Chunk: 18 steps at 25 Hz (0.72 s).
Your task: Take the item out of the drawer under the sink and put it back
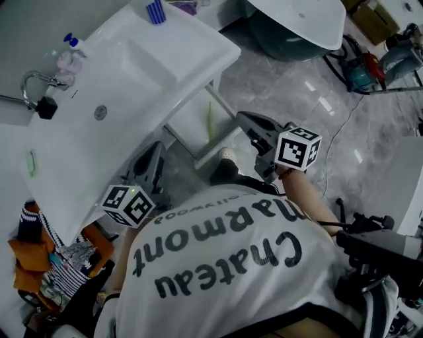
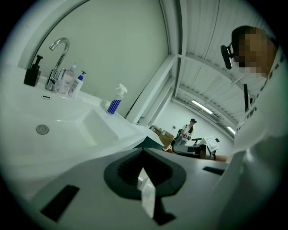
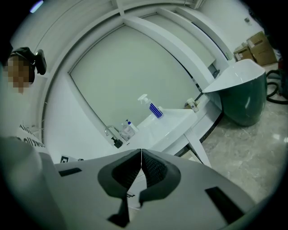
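We read the left gripper (image 2: 143, 155) as clenched, tips pressed together. A thin white sliver shows at the seam below the tips; we can't tell if it's a thing or just the gap. The right gripper (image 3: 141, 152) is clenched too, pads meeting in one line with nothing between them.

The left gripper is near the front edge of the sink (image 1: 192, 46). The right gripper is further out, past the sink's front corner, over the grey floor (image 1: 310, 92). The left marker cube (image 1: 127, 204) and right marker cube (image 1: 298, 148) sit on the side away from the sink, against the person's white printed shirt (image 1: 225, 264).

We can't find the item in any view, and neither gripper holds it. The drawer can't be made out; under the sink we see only white frame legs (image 1: 198, 132).

At the sink's back edge are the faucet (image 1: 32, 84), a black dispenser (image 1: 46, 107) and a clear bottle (image 1: 69, 53). A blue-striped spray bottle (image 1: 156, 10) stands at the sink's far end, with a bathtub (image 1: 297, 26) beyond it.
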Each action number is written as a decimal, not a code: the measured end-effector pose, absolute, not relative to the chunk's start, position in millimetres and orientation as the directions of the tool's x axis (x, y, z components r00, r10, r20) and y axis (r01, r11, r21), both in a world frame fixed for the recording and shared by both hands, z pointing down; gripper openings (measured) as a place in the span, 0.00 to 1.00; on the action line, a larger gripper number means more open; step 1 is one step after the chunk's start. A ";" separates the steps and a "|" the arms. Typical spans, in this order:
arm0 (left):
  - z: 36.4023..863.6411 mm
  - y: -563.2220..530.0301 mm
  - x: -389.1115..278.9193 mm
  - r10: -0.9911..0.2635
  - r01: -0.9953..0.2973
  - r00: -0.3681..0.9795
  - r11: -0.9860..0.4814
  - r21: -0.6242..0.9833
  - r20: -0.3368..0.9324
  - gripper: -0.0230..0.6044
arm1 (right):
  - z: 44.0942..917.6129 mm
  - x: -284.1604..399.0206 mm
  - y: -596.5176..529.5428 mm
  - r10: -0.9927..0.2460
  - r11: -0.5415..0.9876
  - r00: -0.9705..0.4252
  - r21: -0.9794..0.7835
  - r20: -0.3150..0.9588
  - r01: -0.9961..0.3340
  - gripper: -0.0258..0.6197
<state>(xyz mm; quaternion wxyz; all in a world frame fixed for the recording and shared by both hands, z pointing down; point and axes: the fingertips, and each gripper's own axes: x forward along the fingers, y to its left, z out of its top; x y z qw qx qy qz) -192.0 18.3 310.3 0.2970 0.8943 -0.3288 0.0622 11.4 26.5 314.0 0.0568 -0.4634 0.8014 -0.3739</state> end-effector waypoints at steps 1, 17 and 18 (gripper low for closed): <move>313.5 15.3 -188.5 -0.556 -0.636 0.768 -0.597 0.489 0.319 0.05 | 316.2 12.2 17.7 -0.770 0.303 -0.582 -0.652 0.262 -0.695 0.06; 346.1 -12.8 -152.3 -0.650 -0.764 0.633 -0.440 0.472 0.420 0.05 | 379.2 17.1 -58.4 -0.489 0.485 -0.755 -0.583 0.438 -0.652 0.06; 349.4 -12.0 -152.0 -0.662 -0.771 0.620 -0.412 0.486 0.422 0.05 | 383.9 17.8 -59.0 -0.473 0.489 -0.760 -0.585 0.446 -0.648 0.06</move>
